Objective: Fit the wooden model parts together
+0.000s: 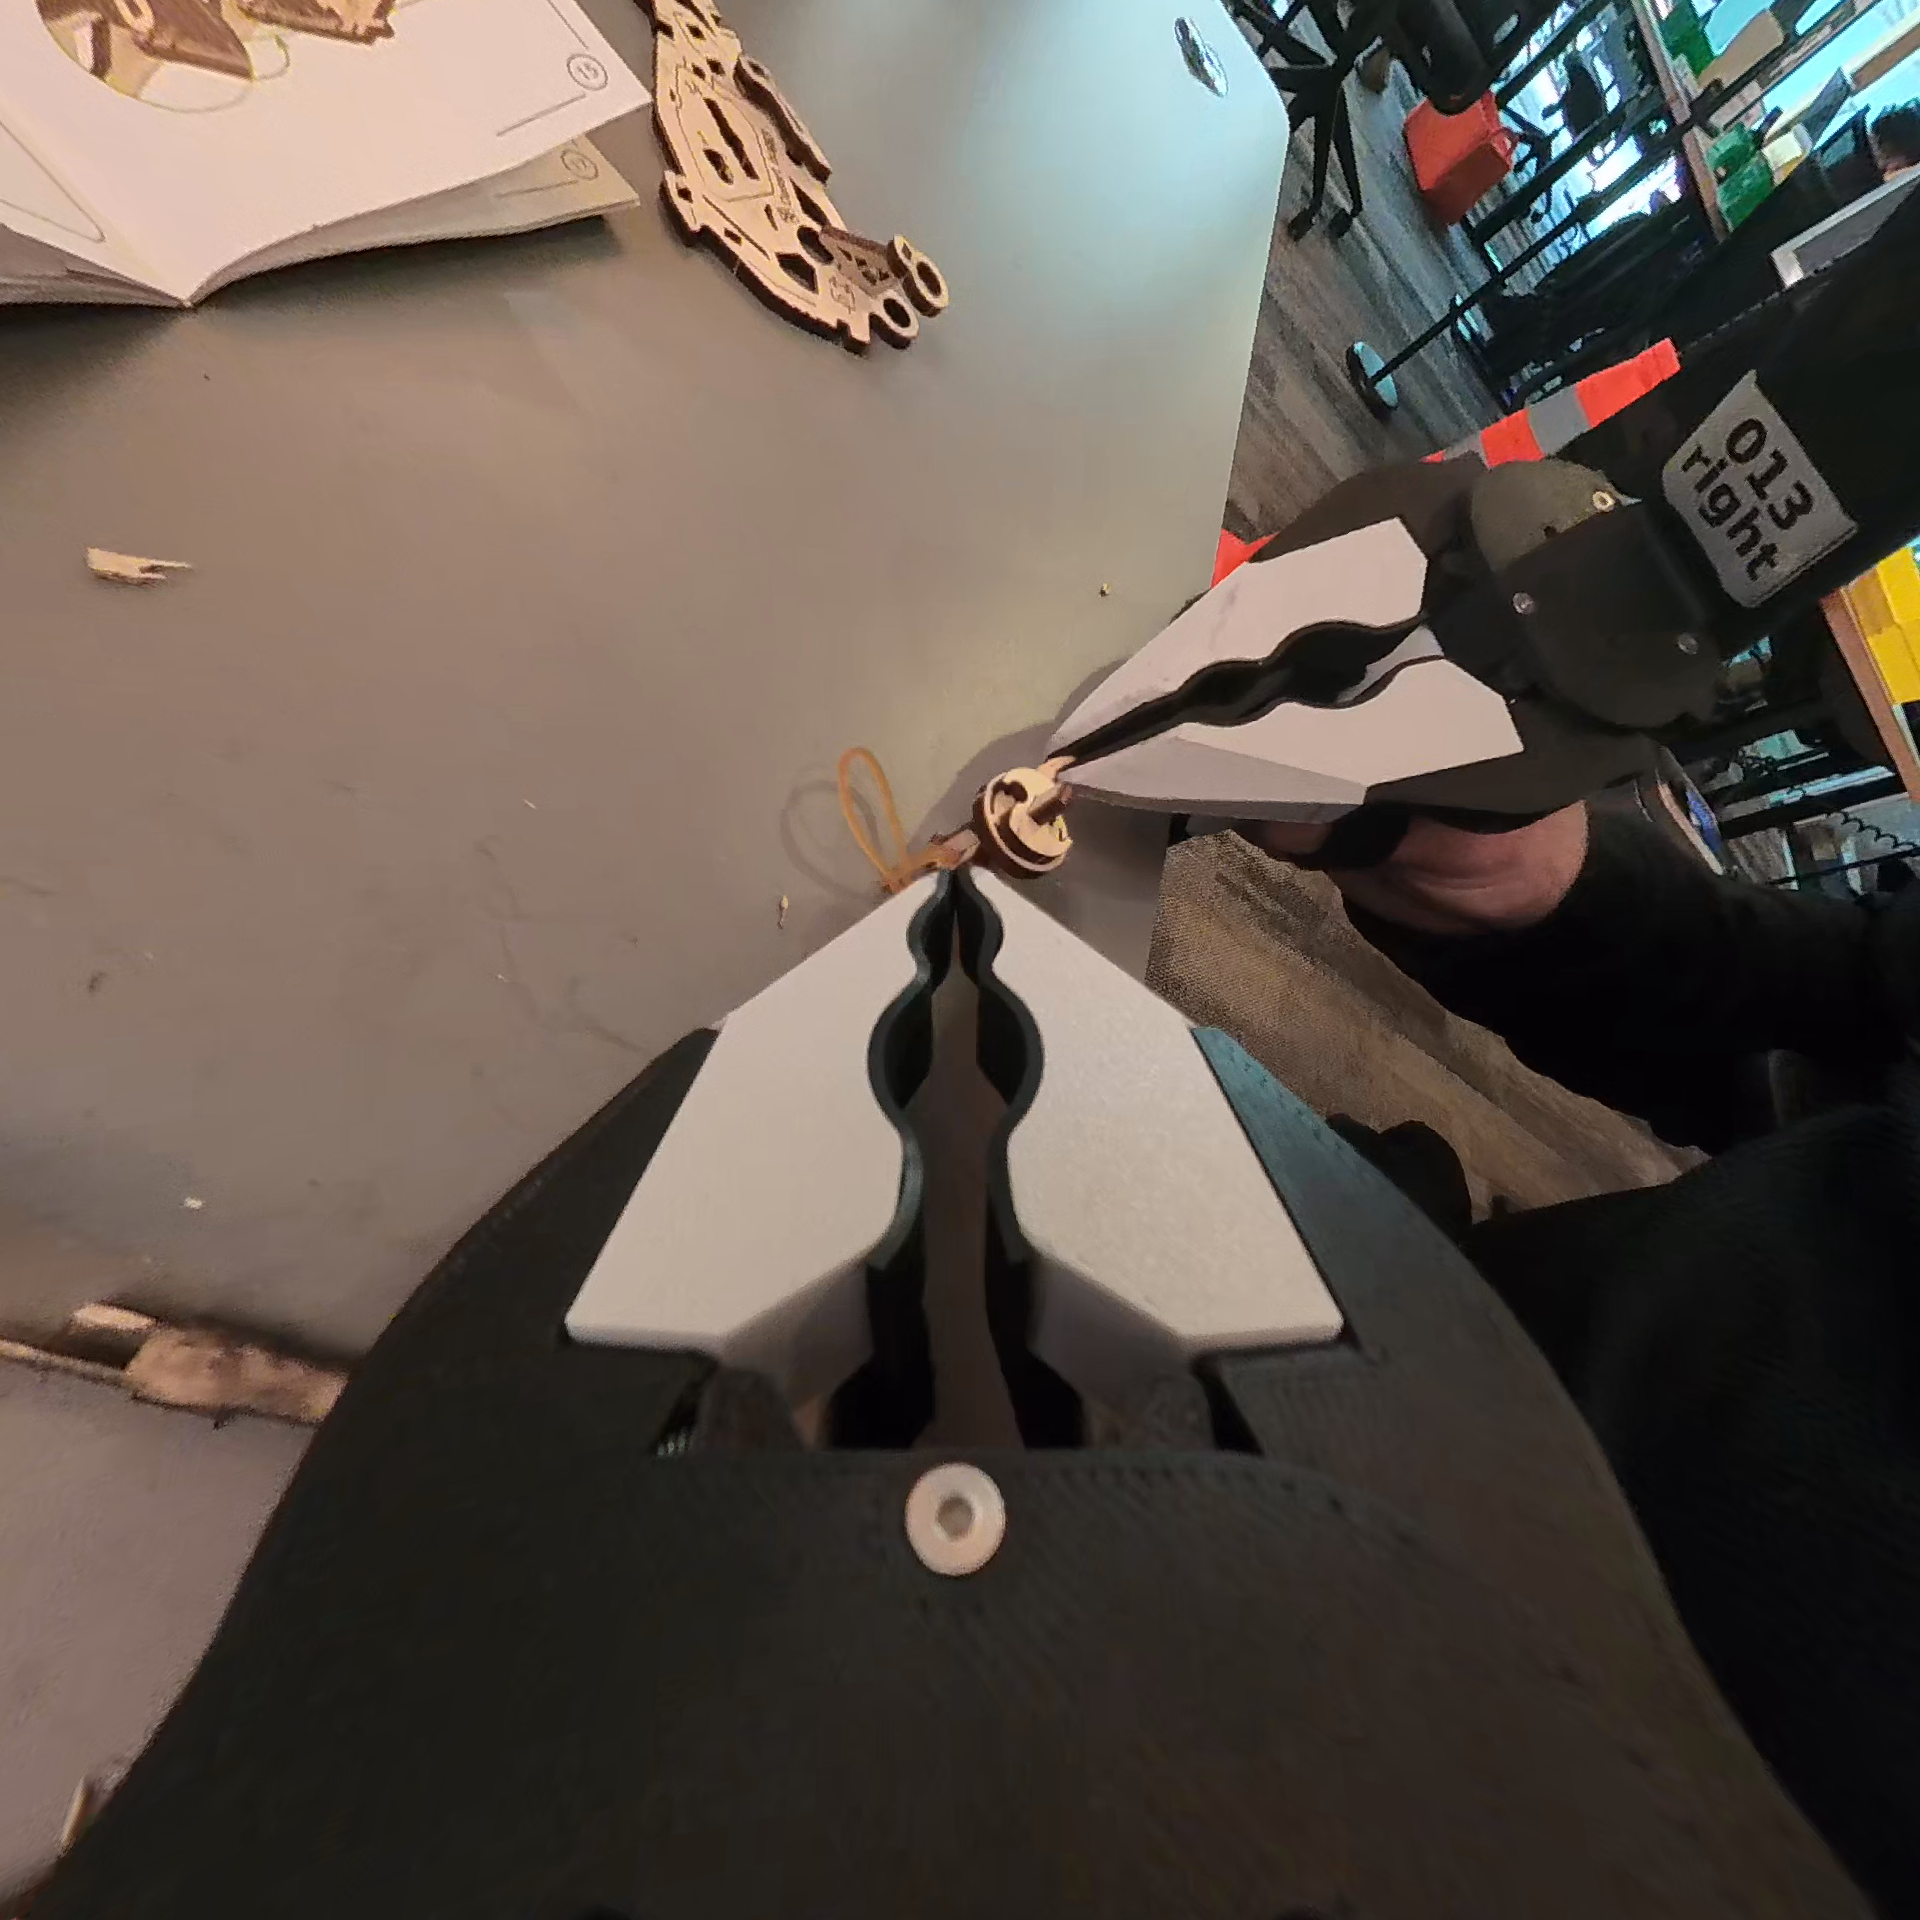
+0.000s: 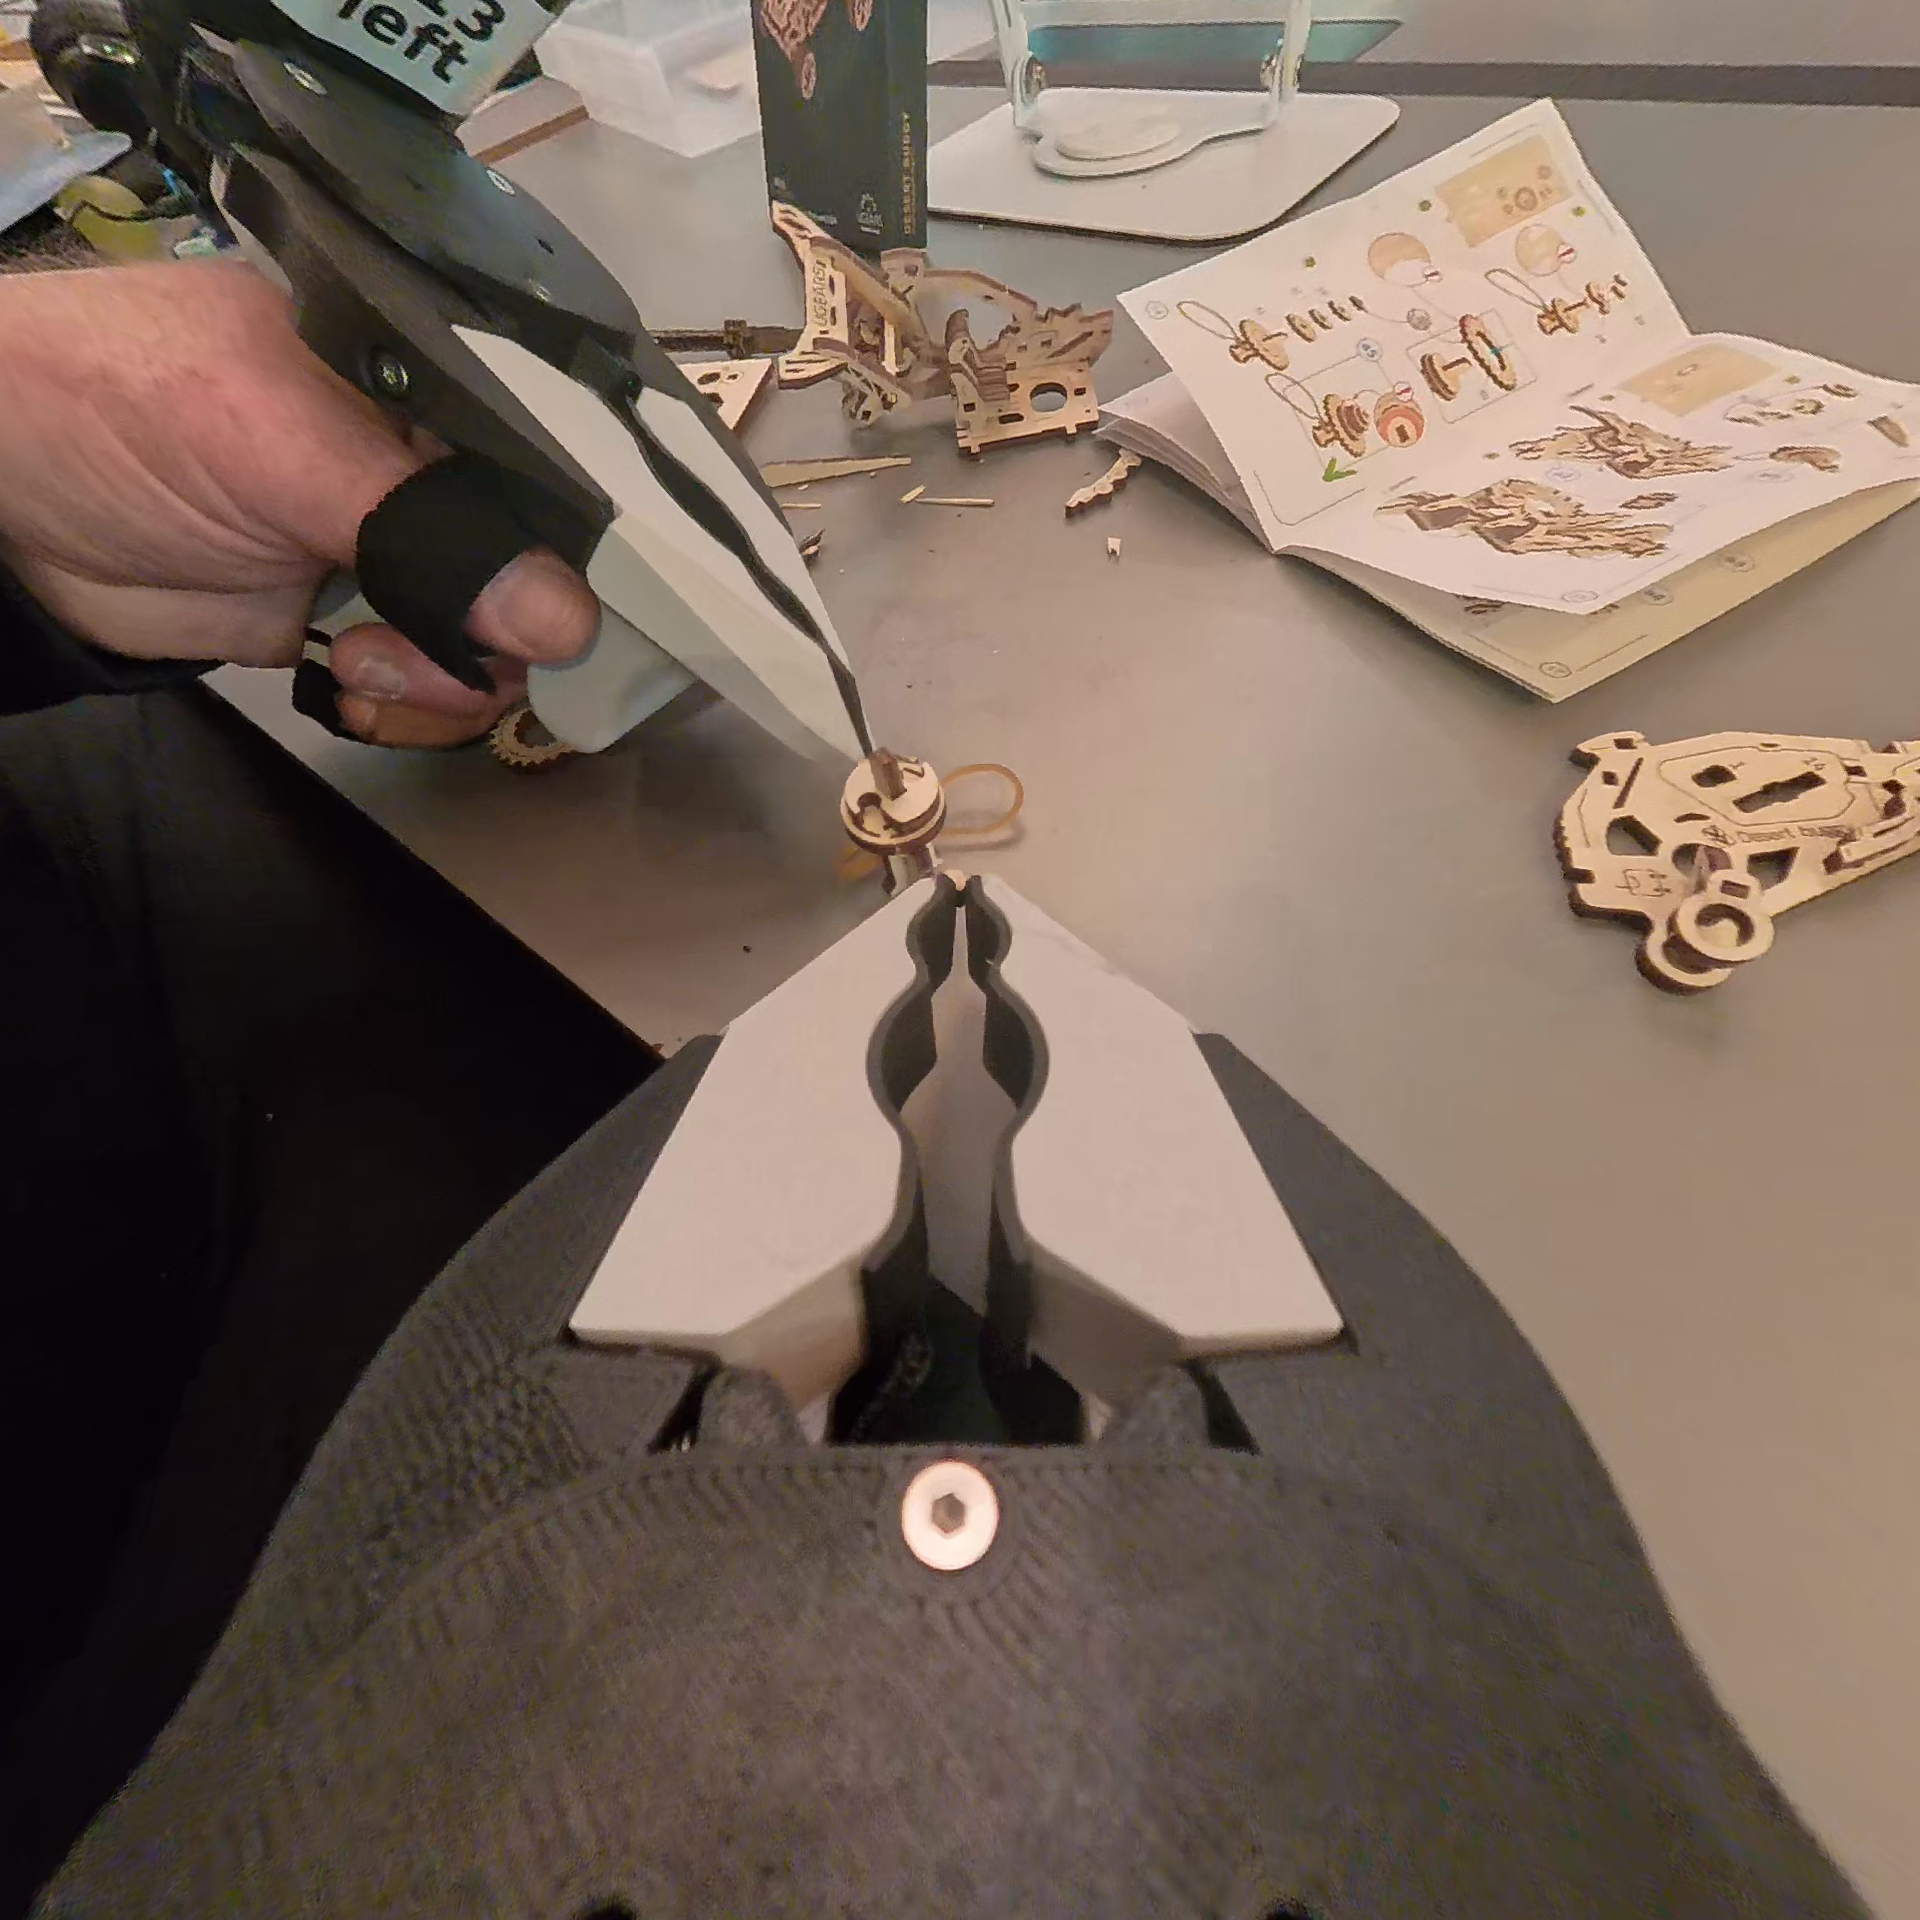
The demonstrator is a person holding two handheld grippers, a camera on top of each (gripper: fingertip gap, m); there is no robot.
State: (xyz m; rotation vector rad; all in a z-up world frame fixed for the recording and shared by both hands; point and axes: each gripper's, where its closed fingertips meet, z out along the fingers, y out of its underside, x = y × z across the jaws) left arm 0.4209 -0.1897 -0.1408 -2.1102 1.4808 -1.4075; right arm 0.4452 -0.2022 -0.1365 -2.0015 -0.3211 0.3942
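**Small axle-and-disc piece pinched at both ends over the table edge**

Left to right in my right wrist view: left gripper [image 2: 871, 750] came in from upper left, tips pressed onto the axle's top end. The wooden disc assembly [image 2: 891, 800] hung between, a rubber band [image 2: 987, 795] looped behind it. My right gripper [image 2: 958, 883] pinched the lower axle end.

Risks, as I judged them: the thin axle could snap if I twisted the tongs against each other; a slipped pinch would drop it off the table [image 2: 1299, 1039].

The instruction booklet [image 2: 1507, 416], dark box [image 2: 842, 114], gripper tags and flat wooden chassis plate [image 2: 1745, 831] carried print; not recorded.
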